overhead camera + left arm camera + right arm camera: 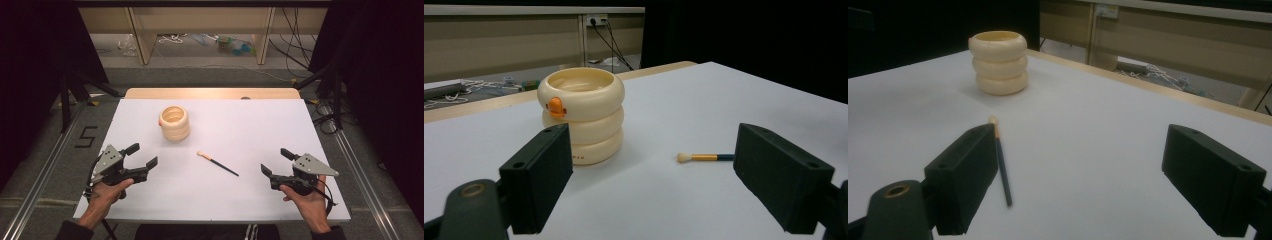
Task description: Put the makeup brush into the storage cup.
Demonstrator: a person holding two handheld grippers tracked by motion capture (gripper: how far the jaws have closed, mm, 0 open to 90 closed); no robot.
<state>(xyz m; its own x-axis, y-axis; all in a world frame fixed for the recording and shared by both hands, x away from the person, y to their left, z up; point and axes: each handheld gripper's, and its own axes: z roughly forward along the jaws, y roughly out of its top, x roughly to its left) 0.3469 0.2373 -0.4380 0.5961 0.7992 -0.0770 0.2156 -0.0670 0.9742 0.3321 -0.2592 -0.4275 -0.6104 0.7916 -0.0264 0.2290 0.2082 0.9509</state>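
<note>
White table [250, 200], brush [218, 163] beside holder [174, 123]

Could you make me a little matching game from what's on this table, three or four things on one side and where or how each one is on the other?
Things:
1. holder
2. brush
3. left gripper
4. right gripper

Descriptions:
A. lies flat near the middle of the white table
B. open, held over the near right part of the table
C. stands upright toward the far side, cream with a small orange knob
D. open, held over the near left part of the table

Pairs: 1-C, 2-A, 3-D, 4-B
</note>
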